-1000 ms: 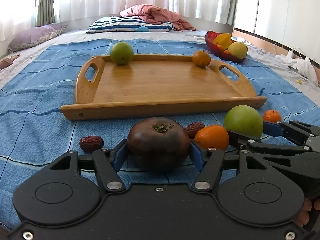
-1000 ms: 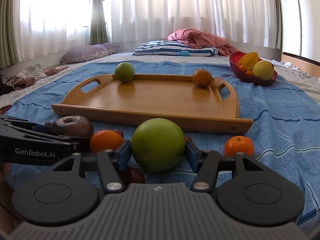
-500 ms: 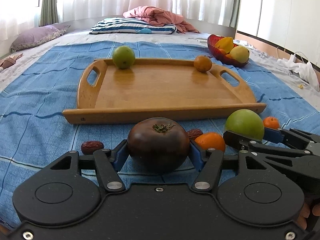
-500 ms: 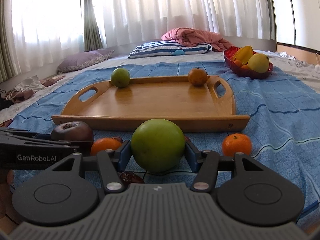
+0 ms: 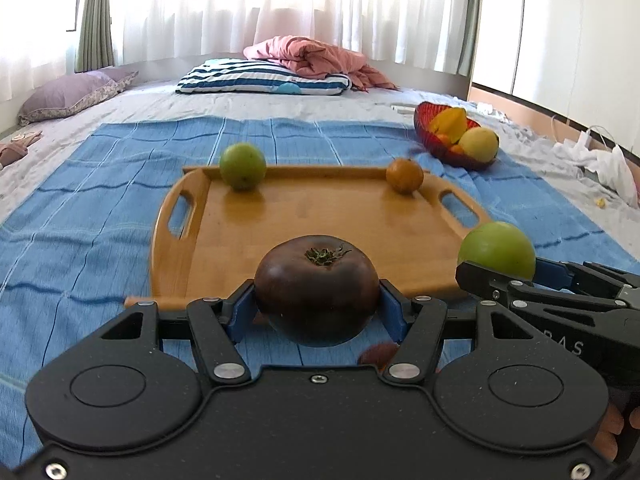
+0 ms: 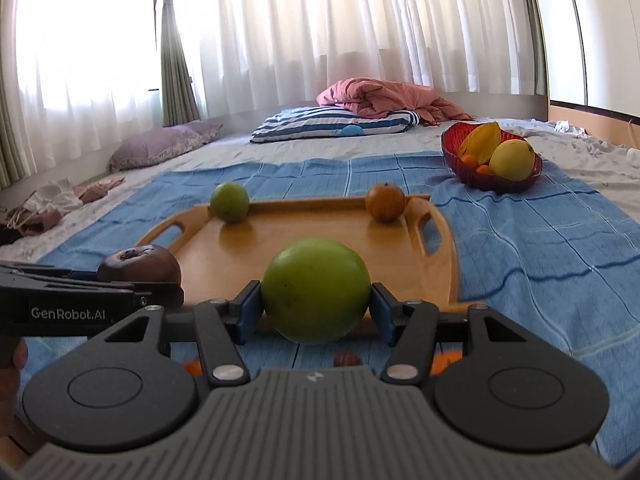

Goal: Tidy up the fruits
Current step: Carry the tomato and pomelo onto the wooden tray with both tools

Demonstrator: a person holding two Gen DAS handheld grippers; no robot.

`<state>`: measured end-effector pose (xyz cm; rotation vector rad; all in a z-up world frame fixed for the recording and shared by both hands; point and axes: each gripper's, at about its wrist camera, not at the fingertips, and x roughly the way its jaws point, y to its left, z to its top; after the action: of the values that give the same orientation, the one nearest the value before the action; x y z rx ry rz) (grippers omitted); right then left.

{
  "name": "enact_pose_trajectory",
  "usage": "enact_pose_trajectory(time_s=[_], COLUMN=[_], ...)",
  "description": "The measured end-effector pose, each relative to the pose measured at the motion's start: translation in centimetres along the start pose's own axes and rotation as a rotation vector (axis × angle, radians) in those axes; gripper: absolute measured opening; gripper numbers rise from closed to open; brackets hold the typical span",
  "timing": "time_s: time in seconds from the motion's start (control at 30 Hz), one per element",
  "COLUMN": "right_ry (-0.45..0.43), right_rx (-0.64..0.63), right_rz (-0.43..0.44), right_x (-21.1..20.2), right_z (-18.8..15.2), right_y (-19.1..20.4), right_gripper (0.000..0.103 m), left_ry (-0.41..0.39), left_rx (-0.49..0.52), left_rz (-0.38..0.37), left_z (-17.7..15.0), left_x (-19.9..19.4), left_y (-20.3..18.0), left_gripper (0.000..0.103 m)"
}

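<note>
The left claw (image 5: 317,308) is clamped on a dark brown fruit (image 5: 317,289), which sits right between its two blue pads with the stem side up. The right claw (image 6: 316,312) is clamped on a big green fruit (image 6: 316,290), also snug between its pads. Both fruits are held up off the blue blanket (image 6: 540,240), near the front edge of the wooden tray (image 5: 304,220). A small red-brown fruit (image 5: 378,354) lies on the blanket under the left claw. At the back of the tray sit a small green fruit (image 5: 242,166) on the left and an orange fruit (image 5: 404,176) on the right. Farther off, a red bowl (image 6: 454,152) holds yellow fruit.
</note>
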<state>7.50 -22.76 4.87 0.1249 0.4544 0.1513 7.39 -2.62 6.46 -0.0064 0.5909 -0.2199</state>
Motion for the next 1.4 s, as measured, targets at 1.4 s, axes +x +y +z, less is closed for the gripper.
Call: enact_pose_trajectory(time_s=[1.4], right_ry=[0.317], right_rx=[0.218], right_rz=[-0.071], right_x=[22.4], right_z=[11.7], right_y=[-3.2], right_gripper=[0.061], left_ry=[0.169], left_rx=[-0.093], left_rz=[0.02], left_z=[10.4], left_x=[21.1], left_y=[1.7], left_gripper=[0.061])
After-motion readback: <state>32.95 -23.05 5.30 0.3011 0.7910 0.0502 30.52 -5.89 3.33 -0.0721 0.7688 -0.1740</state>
